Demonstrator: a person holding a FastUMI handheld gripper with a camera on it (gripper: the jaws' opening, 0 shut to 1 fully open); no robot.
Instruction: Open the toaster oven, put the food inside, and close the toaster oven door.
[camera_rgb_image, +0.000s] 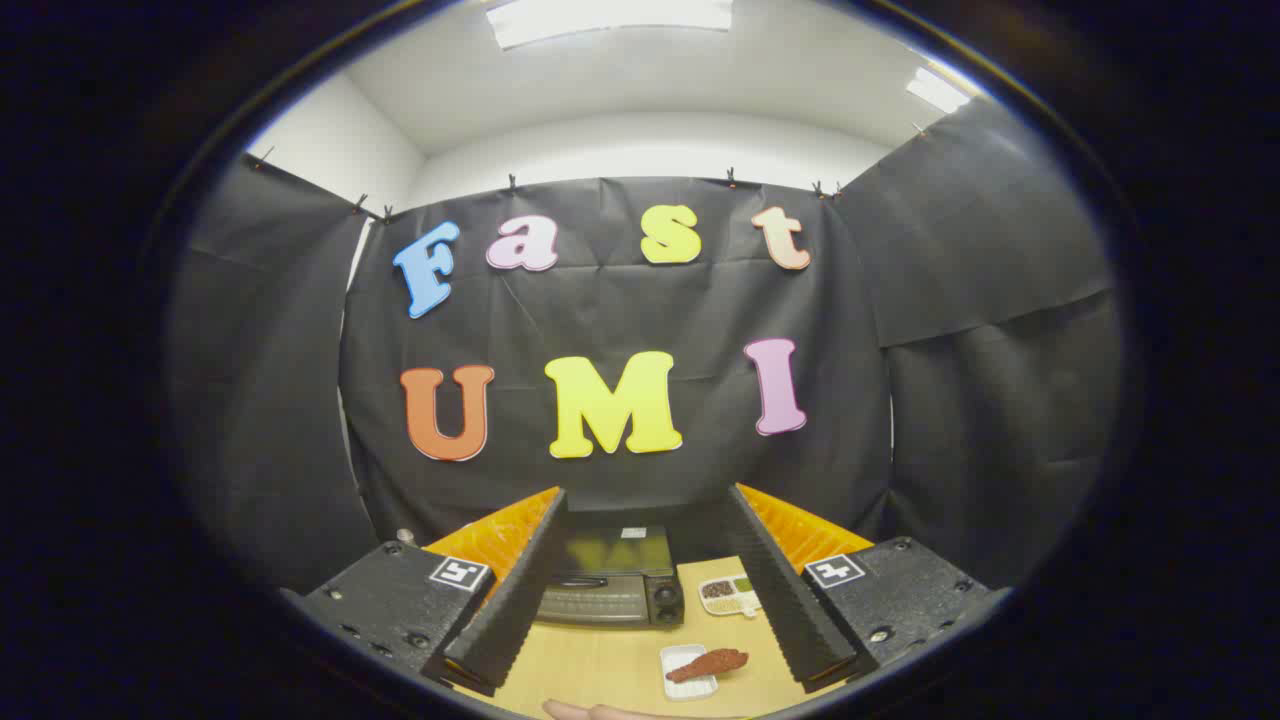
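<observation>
above wooden table (600, 670), gripper (648, 500) hovered high, fingers spread wide, gripping nothing, aimed toward booth wall. toaster oven (612, 578) sat between fingers, well beyond them, door shut, against back cloth. small white tray (688, 684) lay nearer, holding reddish-brown food piece (708, 663), one end overhanging rim. compartment dish (730, 595) just beside oven held dark and greenish bits. bit of hand (590, 711) showed at near table edge.
</observation>
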